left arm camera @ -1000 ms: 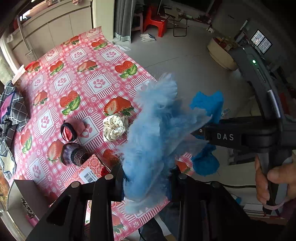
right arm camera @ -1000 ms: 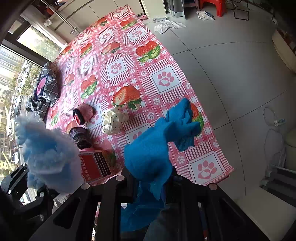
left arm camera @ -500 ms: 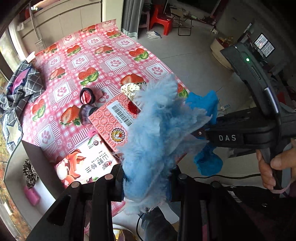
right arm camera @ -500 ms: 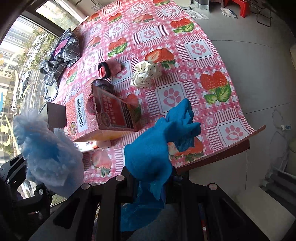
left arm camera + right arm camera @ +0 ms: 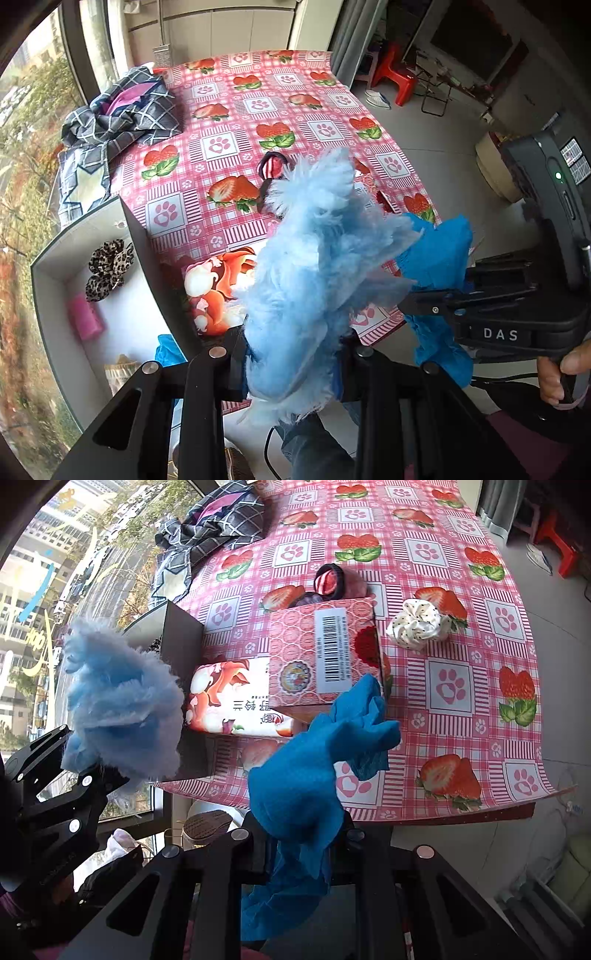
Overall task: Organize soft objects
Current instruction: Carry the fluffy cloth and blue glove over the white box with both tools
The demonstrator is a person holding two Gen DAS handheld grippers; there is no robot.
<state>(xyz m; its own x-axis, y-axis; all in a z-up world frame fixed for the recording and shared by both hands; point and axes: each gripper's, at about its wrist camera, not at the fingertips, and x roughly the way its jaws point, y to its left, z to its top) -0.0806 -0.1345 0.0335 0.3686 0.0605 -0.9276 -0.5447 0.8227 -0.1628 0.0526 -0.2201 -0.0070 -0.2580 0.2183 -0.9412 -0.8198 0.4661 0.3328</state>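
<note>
My left gripper [image 5: 291, 363] is shut on a fluffy light blue cloth [image 5: 314, 266], held in the air off the table's near edge; the cloth also shows in the right wrist view [image 5: 122, 705]. My right gripper [image 5: 301, 843] is shut on a deep blue cloth [image 5: 314, 768], which hangs down behind the fingers; it also shows in the left wrist view [image 5: 437, 254]. On the strawberry tablecloth [image 5: 447, 686] lie a white dotted scrunchie [image 5: 419, 624] and a pink and black soft roll [image 5: 330, 578].
A grey open box [image 5: 122, 325] at the table's left end holds a leopard scrunchie [image 5: 107, 264], a pink item [image 5: 85, 319] and a blue cloth. A pink carton [image 5: 321, 653] and a fox-print pack [image 5: 236, 705] lie near the front edge. A plaid garment [image 5: 118, 114] lies far left.
Both grippers, with their cloths, have drawn back from over the table and swung left. The grey box and its contents have come into the left wrist view.
</note>
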